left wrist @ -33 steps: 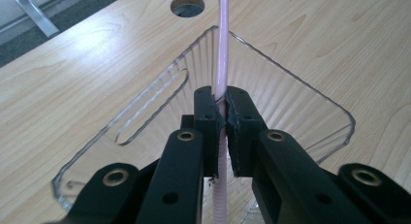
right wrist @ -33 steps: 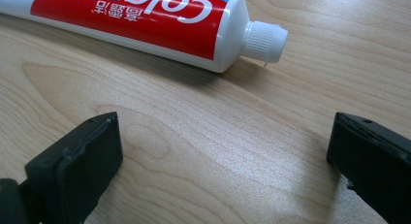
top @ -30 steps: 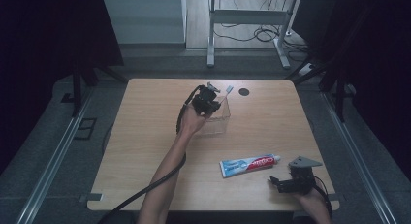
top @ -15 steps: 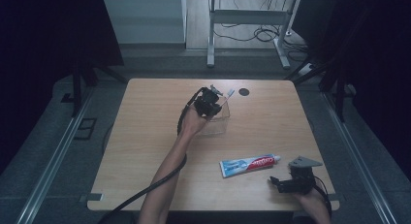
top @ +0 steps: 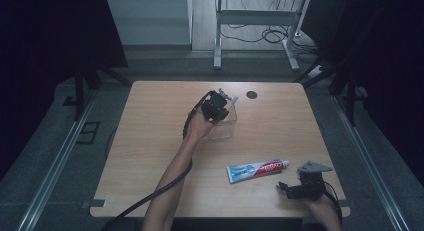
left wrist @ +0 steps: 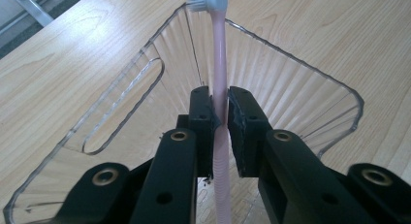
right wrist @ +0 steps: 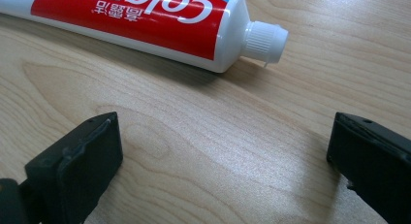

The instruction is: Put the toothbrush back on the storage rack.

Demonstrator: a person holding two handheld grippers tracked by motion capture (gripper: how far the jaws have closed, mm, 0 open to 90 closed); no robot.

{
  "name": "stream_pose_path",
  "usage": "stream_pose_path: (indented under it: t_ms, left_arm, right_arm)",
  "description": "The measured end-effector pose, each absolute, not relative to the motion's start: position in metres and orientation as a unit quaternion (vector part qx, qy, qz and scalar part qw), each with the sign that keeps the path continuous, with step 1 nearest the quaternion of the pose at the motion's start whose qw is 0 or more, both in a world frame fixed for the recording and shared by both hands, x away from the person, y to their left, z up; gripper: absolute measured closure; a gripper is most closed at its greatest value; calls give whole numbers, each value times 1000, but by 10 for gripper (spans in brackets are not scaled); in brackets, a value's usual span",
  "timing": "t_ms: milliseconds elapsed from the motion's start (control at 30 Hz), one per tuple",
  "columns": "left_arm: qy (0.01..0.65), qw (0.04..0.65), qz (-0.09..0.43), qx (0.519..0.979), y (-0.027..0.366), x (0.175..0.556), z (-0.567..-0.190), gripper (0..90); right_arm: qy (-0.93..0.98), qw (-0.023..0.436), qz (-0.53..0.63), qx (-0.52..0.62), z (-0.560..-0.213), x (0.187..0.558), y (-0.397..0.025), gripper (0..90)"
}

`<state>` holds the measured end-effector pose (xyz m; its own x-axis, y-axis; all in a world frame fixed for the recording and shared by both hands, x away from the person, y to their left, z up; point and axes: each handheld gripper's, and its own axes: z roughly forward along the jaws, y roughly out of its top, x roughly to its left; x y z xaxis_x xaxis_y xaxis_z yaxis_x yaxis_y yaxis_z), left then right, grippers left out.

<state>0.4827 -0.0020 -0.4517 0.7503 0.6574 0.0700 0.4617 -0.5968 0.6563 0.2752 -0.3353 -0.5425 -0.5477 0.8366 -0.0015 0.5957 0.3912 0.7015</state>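
Toothbrush (left wrist: 219, 54), pink ribbed handle, pale bristled head.

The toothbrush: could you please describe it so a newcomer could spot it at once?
On the wooden table, find the clear plastic bin near the far edge. The left gripper holds the toothbrush over it: a slim pale pink handle, unlike the fat red-and-white toothpaste tube.

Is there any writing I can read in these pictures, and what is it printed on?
"Colgate": white letters, seen upside down, on the red band of the white plastic toothpaste tube lying on the wooden table.
Small white Chinese characters beside it on the same red band: too small to read surely.
Pink-handled toothbrush, held in the left gripper over the clear ribbed plastic box: no lettering visible.
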Motion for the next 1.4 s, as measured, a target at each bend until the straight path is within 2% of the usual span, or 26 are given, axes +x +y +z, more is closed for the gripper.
stream_pose_path:
  t_ms: [200, 500, 767, 800, 1067, 1300, 1400]
  left_arm:
    - [320, 322, 160, 877, -1, 481, -448, 743]
    - [325, 339, 165, 867, 4, 476, -436, 605]
    - [323, 361, 154, 861, 10, 470, -422, 443]
    - [324, 364, 153, 860, 10, 469, -420, 443]
    - [327, 371, 141, 858, 13, 461, -413, 228]
    - [329, 381, 139, 853, 21, 455, -408, 148]
    - [331, 386, 138, 850, 28, 451, -405, 140]
  right_arm:
    - [814, 181, 333, 440, -543, 275, -335, 0]
    - [814, 181, 333, 440, -543, 275, -335, 0]
    - [814, 182, 333, 439, -543, 275, -335, 0]
    - [814, 182, 333, 439, -543, 275, -335, 0]
    - [814, 181, 333, 440, -543, 275, -335, 0]
    - [814, 181, 333, 440, -543, 275, -335, 0]
    - [814, 181, 333, 440, -543, 275, -335, 0]
